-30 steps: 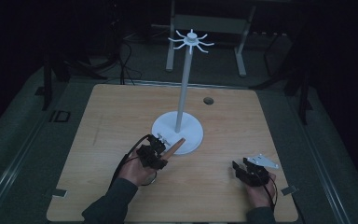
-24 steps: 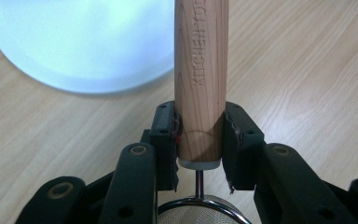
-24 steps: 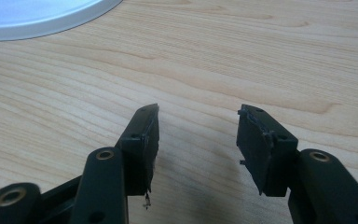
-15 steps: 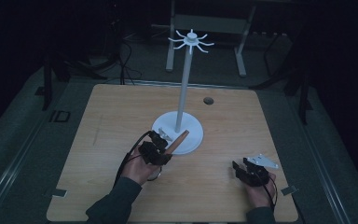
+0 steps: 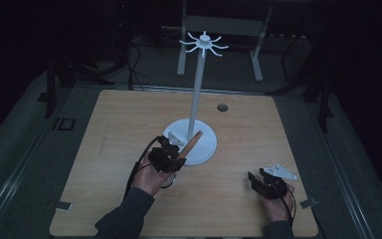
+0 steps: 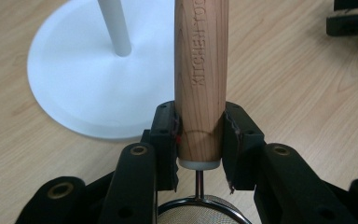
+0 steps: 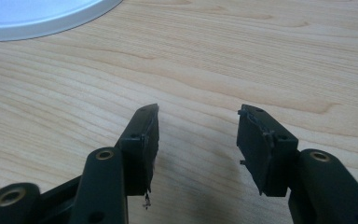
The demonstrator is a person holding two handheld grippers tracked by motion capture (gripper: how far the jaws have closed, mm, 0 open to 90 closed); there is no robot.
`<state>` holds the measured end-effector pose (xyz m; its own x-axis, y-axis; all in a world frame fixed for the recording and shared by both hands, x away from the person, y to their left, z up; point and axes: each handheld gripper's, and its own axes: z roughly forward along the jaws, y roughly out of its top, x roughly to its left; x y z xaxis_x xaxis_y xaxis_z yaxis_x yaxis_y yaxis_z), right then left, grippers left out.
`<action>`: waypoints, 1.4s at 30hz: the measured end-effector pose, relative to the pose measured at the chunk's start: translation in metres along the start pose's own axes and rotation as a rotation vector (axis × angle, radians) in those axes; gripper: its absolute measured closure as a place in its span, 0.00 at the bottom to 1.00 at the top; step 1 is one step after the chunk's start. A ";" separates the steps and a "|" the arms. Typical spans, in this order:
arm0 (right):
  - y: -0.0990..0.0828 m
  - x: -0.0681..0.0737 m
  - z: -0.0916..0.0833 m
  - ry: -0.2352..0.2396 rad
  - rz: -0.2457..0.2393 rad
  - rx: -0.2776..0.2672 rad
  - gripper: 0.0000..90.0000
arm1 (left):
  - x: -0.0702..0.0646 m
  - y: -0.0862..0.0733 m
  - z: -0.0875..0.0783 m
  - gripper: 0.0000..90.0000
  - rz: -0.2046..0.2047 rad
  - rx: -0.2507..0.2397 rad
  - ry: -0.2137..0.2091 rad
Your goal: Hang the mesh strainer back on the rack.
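A wooden-handled strainer is clamped in my left gripper (image 5: 175,152) (image 6: 199,133), which is shut on the handle (image 6: 200,79) near its metal end. The handle (image 5: 193,142) points up over the round white base (image 5: 206,148) (image 6: 74,84) of a tall stand. Its mesh bowl (image 6: 199,213) sits behind the jaws. The stand's pole (image 5: 195,104) (image 6: 115,25) rises to a crown of hooks (image 5: 204,44). My right gripper (image 5: 259,180) (image 7: 198,128) stands open and holds nothing, low over the wooden table (image 5: 129,119) at the front right.
A dark round hole (image 5: 222,107) lies in the tabletop behind the stand. Tape marks (image 5: 63,205) sit near the front corners. A metal frame (image 5: 219,25) stands beyond the table's far edge. The stand's base (image 7: 37,14) lies ahead and left of my right gripper.
My left gripper has moved a little forward toward the stand, and the wooden handle now reaches further over the white base. The right gripper has stayed put.
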<state>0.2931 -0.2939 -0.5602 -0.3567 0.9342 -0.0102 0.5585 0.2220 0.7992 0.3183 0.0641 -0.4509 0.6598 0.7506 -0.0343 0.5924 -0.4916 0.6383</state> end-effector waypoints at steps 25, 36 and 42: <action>0.000 0.000 0.000 0.000 0.000 -0.001 0.53 | 0.003 0.014 -0.022 0.77 -0.044 -0.156 0.011; 0.000 0.000 0.000 0.000 -0.002 -0.001 0.53 | 0.002 0.021 -0.030 0.77 -0.051 -0.220 0.009; 0.000 0.000 0.000 0.000 -0.002 -0.002 0.53 | 0.001 0.026 -0.035 0.77 -0.057 -0.252 0.012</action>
<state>0.2930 -0.2940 -0.5602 -0.3576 0.9338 -0.0117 0.5567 0.2232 0.8001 0.3183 0.0677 -0.4078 0.6224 0.7798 -0.0672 0.4933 -0.3241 0.8072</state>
